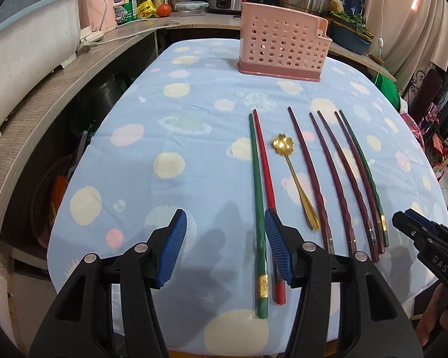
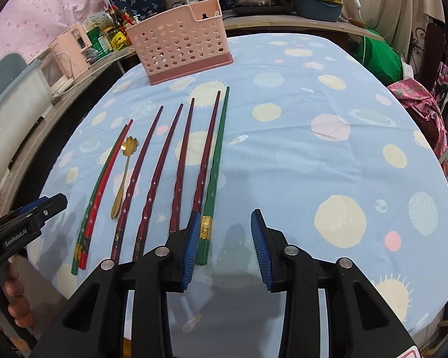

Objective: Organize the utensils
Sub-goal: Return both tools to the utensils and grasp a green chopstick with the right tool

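On the blue spotted cloth (image 1: pixel 194 125) lie a green chopstick (image 1: pixel 257 197) and a red chopstick (image 1: pixel 264 161) side by side, then a gold flower-bowled spoon (image 1: pixel 295 176), several maroon chopsticks (image 1: pixel 319 173) and another green chopstick (image 1: pixel 363 170). A pink perforated utensil holder (image 1: pixel 280 50) stands at the far end. My left gripper (image 1: pixel 224 217) hovers open over the near ends of the green and red pair, and its right pad covers part of the red one. My right gripper (image 2: pixel 226 217) is open above the near end of the outer green chopstick (image 2: pixel 216 167), beside the maroon chopsticks (image 2: pixel 182 161).
A wooden counter (image 1: pixel 59 89) with a pink appliance, bottles, pots and a rice cooker curves around the table's left and far sides. A green bundle (image 2: pixel 379 59) and pink fabric lie off the right edge. A hand (image 2: pixel 15 307) holds the left gripper's handle.
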The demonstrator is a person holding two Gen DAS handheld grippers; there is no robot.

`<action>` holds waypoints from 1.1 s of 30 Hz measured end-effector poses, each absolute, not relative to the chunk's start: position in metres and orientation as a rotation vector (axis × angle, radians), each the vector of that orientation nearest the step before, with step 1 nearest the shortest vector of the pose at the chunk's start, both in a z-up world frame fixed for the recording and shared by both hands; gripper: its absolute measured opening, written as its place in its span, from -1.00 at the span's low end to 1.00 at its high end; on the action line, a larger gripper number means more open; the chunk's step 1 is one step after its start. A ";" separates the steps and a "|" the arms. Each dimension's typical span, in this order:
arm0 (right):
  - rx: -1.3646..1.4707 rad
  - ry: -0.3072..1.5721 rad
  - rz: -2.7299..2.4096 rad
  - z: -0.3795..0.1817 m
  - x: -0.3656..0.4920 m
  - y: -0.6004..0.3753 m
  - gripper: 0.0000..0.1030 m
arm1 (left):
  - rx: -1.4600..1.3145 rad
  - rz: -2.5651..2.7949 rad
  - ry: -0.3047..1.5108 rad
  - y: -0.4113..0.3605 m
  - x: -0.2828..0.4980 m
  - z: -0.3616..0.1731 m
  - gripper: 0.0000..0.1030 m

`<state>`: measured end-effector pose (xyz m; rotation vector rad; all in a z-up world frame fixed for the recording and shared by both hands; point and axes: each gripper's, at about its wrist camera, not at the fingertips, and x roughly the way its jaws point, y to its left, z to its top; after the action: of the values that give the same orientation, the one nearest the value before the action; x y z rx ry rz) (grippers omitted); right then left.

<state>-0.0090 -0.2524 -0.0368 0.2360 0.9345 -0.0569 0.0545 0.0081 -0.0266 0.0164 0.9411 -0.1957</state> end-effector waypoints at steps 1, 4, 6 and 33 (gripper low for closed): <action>0.237 0.936 -0.054 -0.038 -0.009 -0.251 -0.32 | 0.017 -0.198 0.944 0.008 0.053 -0.027 0.00; 0.237 0.942 -0.050 -0.042 -0.008 -0.249 -0.32 | 0.020 -0.203 0.951 0.006 0.049 -0.031 0.00; 0.238 0.947 -0.046 -0.044 -0.007 -0.248 -0.32 | 0.021 -0.204 0.958 0.006 0.048 -0.032 0.00; 0.211 0.949 -0.063 -0.050 -0.007 -0.247 -0.41 | 0.049 -0.218 1.014 -0.001 0.039 -0.055 0.00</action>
<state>-0.0072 -0.2468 -0.0503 0.2110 0.9488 -0.0632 0.0393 -0.0007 -0.0547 0.0489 1.0140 -0.2182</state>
